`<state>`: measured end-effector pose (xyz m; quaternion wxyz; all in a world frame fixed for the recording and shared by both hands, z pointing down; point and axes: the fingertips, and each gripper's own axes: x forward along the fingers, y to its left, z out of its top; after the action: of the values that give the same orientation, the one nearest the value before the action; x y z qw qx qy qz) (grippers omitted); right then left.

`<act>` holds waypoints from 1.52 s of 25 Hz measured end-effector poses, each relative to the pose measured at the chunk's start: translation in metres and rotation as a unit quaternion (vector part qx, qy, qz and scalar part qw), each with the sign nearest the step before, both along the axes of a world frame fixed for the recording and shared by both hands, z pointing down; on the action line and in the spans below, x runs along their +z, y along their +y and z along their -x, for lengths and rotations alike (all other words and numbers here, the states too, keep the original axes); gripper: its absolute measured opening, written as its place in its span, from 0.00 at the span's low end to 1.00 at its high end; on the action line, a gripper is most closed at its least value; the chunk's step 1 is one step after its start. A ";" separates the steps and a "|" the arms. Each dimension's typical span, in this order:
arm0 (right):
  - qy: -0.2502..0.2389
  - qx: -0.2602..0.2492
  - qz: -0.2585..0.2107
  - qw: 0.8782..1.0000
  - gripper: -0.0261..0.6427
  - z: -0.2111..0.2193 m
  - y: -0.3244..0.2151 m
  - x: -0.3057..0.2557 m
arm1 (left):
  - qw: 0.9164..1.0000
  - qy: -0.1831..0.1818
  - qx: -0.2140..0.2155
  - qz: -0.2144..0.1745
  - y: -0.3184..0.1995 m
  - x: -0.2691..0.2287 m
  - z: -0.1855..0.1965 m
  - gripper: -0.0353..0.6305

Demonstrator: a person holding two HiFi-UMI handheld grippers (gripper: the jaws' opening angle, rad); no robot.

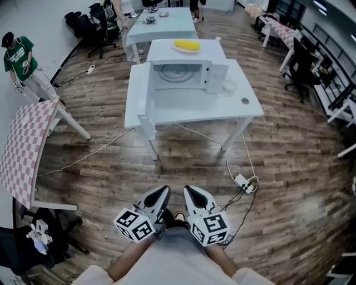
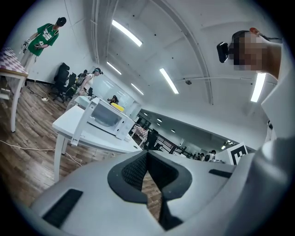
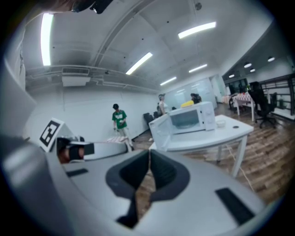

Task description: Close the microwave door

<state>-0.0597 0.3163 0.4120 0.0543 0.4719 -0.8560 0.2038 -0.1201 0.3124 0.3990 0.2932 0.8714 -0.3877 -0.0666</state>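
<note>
Two units, the left gripper (image 1: 163, 191) and the right gripper (image 1: 189, 191), are hanging low at the person's waist. Each pair of jaws is sitting closed on nothing. Well apart from them, the microwave (image 1: 186, 73) is standing on a white table (image 1: 211, 110), its door (image 1: 142, 83) hanging open leftward. A power strip (image 1: 243, 182) is lying on the wooden floor (image 1: 289, 183), and a checkered table (image 1: 25, 145) is standing at left.

Brown wood-plank floor (image 1: 289, 167) is stretching right across the room, with a white table (image 1: 183, 108) standing mid-floor and a pale blue table (image 1: 178, 28) sitting just behind it. A pink checkered table (image 1: 25, 145) is sitting off at the left. Black office chairs (image 1: 92, 25) are crowding the white wall (image 1: 39, 14), and long ceiling light strips (image 3: 196, 29) are glowing overhead.
</note>
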 end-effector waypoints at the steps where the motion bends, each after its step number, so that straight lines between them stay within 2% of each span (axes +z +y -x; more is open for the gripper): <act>1: -0.001 -0.001 0.002 1.000 0.08 0.000 0.000 0.001 | 1.000 0.000 0.000 0.001 -0.001 0.000 -0.001 0.08; 8: 0.000 -0.014 0.015 1.000 0.08 0.007 -0.008 0.007 | 1.000 -0.001 0.017 0.010 -0.014 0.007 -0.012 0.08; 13: 0.003 -0.011 0.021 1.000 0.08 0.001 -0.030 0.008 | 1.000 -0.014 0.026 0.002 -0.035 0.012 -0.016 0.08; 26: 0.014 -0.048 0.035 0.998 0.08 0.029 -0.111 0.011 | 1.000 -0.012 0.012 0.018 -0.113 0.012 0.007 0.08; 31: 0.015 -0.060 0.032 0.998 0.08 0.046 -0.149 0.005 | 1.000 -0.007 0.006 0.005 -0.150 -0.002 0.023 0.08; 38: 0.024 -0.091 0.016 0.995 0.08 0.076 -0.201 -0.014 | 0.999 -0.006 0.042 -0.023 -0.196 -0.019 0.034 0.08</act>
<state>-0.1352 0.1151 0.3982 0.1008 0.3958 -0.8906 0.2000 -0.1544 0.1167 0.3800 0.2729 0.8939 -0.3509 -0.0576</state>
